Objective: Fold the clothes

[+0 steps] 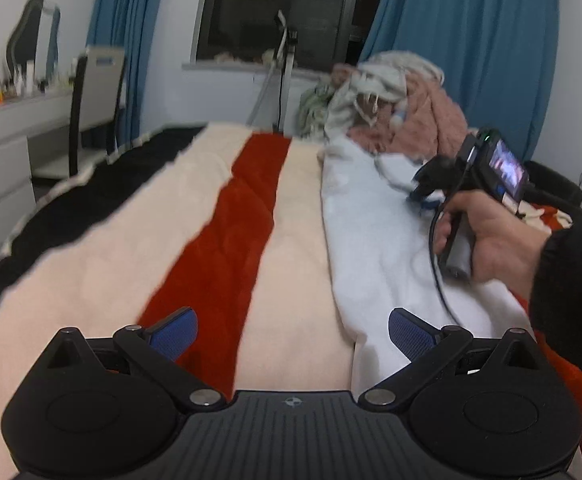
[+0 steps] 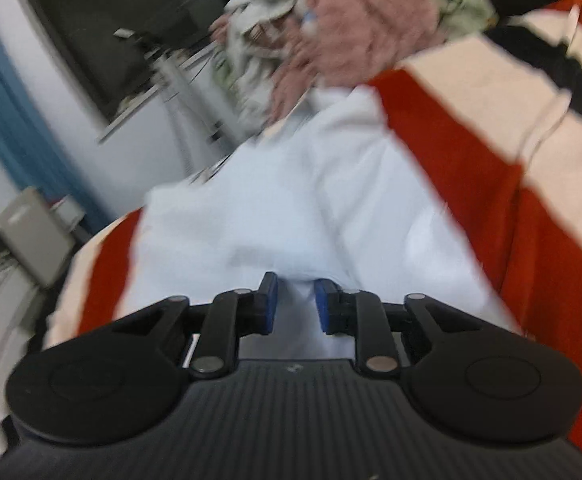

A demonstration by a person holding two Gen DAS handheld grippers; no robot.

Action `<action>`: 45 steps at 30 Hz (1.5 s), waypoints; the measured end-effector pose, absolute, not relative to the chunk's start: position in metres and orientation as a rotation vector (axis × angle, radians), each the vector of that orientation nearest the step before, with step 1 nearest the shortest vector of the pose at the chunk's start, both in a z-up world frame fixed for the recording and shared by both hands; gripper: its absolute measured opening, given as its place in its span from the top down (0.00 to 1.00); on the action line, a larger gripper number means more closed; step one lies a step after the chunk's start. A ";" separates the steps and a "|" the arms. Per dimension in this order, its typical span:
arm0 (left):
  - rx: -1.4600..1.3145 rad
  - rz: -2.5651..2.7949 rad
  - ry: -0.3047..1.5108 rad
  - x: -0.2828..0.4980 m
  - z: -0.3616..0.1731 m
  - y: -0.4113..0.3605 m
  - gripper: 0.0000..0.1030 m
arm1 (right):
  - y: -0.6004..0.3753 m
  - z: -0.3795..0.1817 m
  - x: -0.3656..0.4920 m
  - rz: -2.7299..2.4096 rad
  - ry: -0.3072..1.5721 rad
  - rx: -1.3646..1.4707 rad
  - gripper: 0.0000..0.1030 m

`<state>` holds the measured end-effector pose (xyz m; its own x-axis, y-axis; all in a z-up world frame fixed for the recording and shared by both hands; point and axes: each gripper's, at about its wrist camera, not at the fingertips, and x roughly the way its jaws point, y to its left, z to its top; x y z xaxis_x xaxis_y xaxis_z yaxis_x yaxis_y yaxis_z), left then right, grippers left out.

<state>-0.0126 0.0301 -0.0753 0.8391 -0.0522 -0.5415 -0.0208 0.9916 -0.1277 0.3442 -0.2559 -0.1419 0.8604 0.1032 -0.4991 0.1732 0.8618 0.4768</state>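
A white garment (image 1: pixel 375 240) lies spread lengthwise on the striped blanket (image 1: pixel 211 240) of the bed, still flat and showing no fold, so the folding looks barely begun; behind it, at the far end of the bed, a heap of unfolded clothes (image 1: pixel 391 96) in pink, white and pale green waits its turn. The right gripper (image 2: pixel 295 304) is low over the near part of the white garment with its jaws drawn in to a narrow gap; white cloth shows in that gap, but the blur leaves it unclear whether the pads (image 2: pixel 269 304) actually pinch it. The left gripper (image 1: pixel 291 336) hovers with its jaws spread wide and nothing between them, above the blanket at the garment's left edge. In the left wrist view the person's hand (image 1: pixel 487 236) holds the right tool over the garment's middle. The cream and red stretch of blanket to the garment's left is free of clothes, giving room to lay a fold that way; the heap crowds the far end.
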 end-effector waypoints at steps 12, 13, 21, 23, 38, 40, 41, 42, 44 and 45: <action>-0.177 -0.059 0.633 0.009 -0.090 0.032 0.01 | -0.333 -0.136 0.333 -0.190 0.458 0.473 0.69; -0.182 -0.065 0.638 0.009 -0.089 0.032 0.01 | -0.331 -0.132 0.323 -0.159 0.469 0.452 0.53; -0.290 -0.129 0.668 -0.011 -0.077 0.044 0.04 | -0.318 -0.091 0.168 0.042 0.543 0.466 0.25; -0.341 -0.158 0.694 -0.016 -0.075 0.048 0.05 | -0.319 -0.082 0.119 0.062 0.575 0.523 0.25; -0.655 -0.288 1.000 -0.046 -0.112 0.061 0.26 | -0.334 -0.137 -0.044 -0.011 0.844 0.918 0.35; -0.689 -0.286 1.008 -0.047 -0.116 0.064 0.26 | -0.332 -0.149 -0.034 -0.025 0.913 0.941 0.37; -0.702 -0.282 1.009 -0.048 -0.117 0.065 0.27 | -0.329 -0.148 -0.031 -0.018 0.923 0.934 0.37; -0.710 -0.274 1.012 -0.050 -0.118 0.066 0.33 | -0.326 -0.147 -0.031 -0.004 0.931 0.915 0.38; -0.705 -0.256 1.021 -0.054 -0.118 0.066 0.47 | -0.321 -0.146 -0.035 0.020 0.951 0.897 0.59; -0.702 -0.251 1.026 -0.056 -0.119 0.067 0.56 | -0.319 -0.146 -0.037 0.029 0.960 0.892 0.62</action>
